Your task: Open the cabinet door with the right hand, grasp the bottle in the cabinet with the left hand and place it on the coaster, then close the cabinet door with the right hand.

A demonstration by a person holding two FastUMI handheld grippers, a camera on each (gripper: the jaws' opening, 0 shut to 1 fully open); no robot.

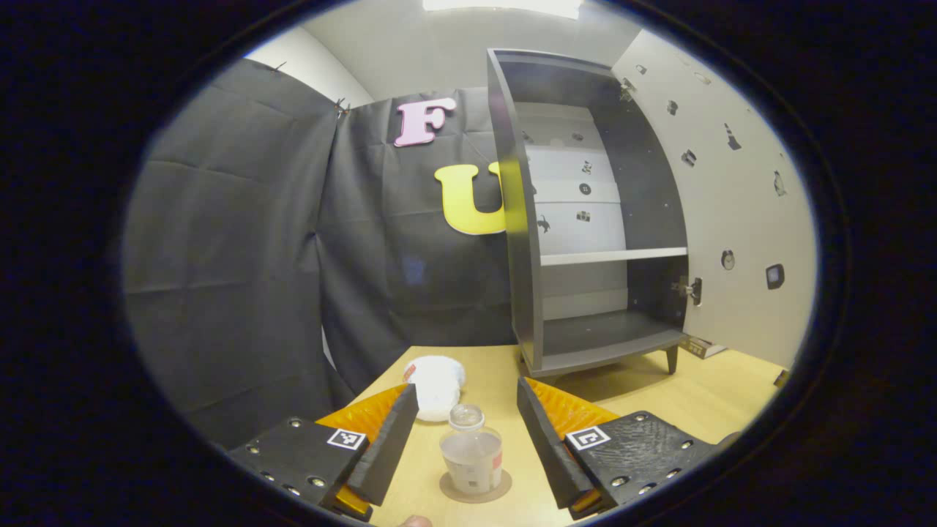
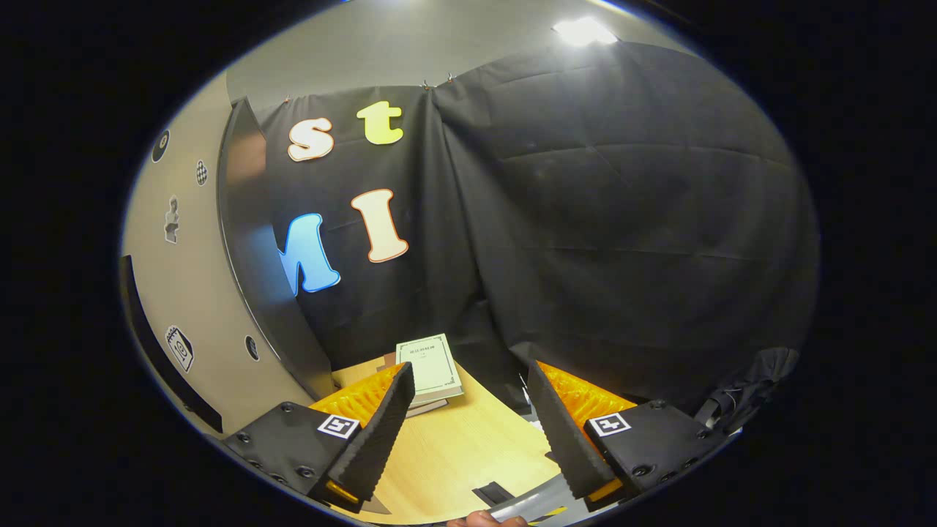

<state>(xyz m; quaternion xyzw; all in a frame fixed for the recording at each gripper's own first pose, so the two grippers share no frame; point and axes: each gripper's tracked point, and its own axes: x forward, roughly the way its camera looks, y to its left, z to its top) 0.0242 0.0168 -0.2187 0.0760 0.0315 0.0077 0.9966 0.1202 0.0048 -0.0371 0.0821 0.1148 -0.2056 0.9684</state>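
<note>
Black cloth backs my wooden table [image 1: 681, 402]. My left gripper [image 1: 468, 439] stands spread, not touching the bottle [image 1: 472, 457] upright on the coaster [image 1: 505, 484] between its fingers. At one o'clock the cabinet [image 1: 585, 219] gapes, its shelves bare. My right gripper [image 2: 468, 432], also spread, holds nothing; the door [image 2: 256, 249] edge rises at ten o'clock, the nearer hand for closing it.
</note>
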